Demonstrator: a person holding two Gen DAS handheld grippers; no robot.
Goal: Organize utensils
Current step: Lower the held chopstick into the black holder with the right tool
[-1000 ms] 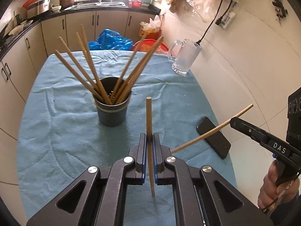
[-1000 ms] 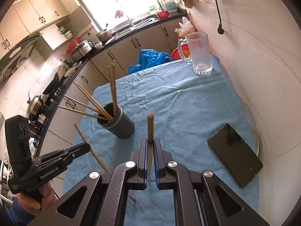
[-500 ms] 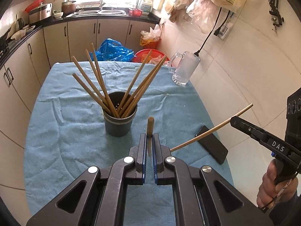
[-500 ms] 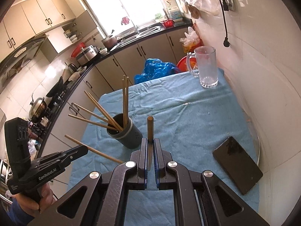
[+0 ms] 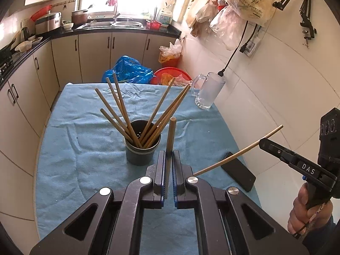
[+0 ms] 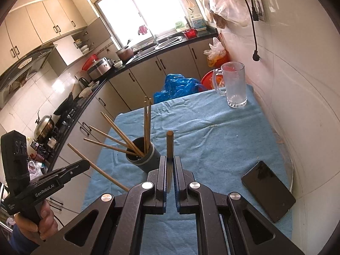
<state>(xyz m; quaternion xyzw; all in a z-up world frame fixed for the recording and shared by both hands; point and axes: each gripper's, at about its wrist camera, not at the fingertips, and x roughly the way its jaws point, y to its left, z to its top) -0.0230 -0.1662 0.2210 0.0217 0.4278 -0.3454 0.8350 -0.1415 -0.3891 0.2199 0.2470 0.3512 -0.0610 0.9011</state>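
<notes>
Left gripper (image 5: 169, 159), jaws clamped on 1 upright wooden chopstick (image 5: 170, 140), is just beside the dark holder cup (image 5: 141, 148), which stands on the blue-cloth table (image 5: 85, 148) and carries a fan of chopsticks (image 5: 127, 114). Right gripper (image 6: 169, 167), jaws likewise closed on 1 chopstick (image 6: 169, 148), is on the holder cup's near right side. A black phone (image 6: 268, 189) lies flat to the right of the holder cup near the wall, and a glass mug (image 6: 234, 85) stands well beyond the holder cup at the table's far right corner.
</notes>
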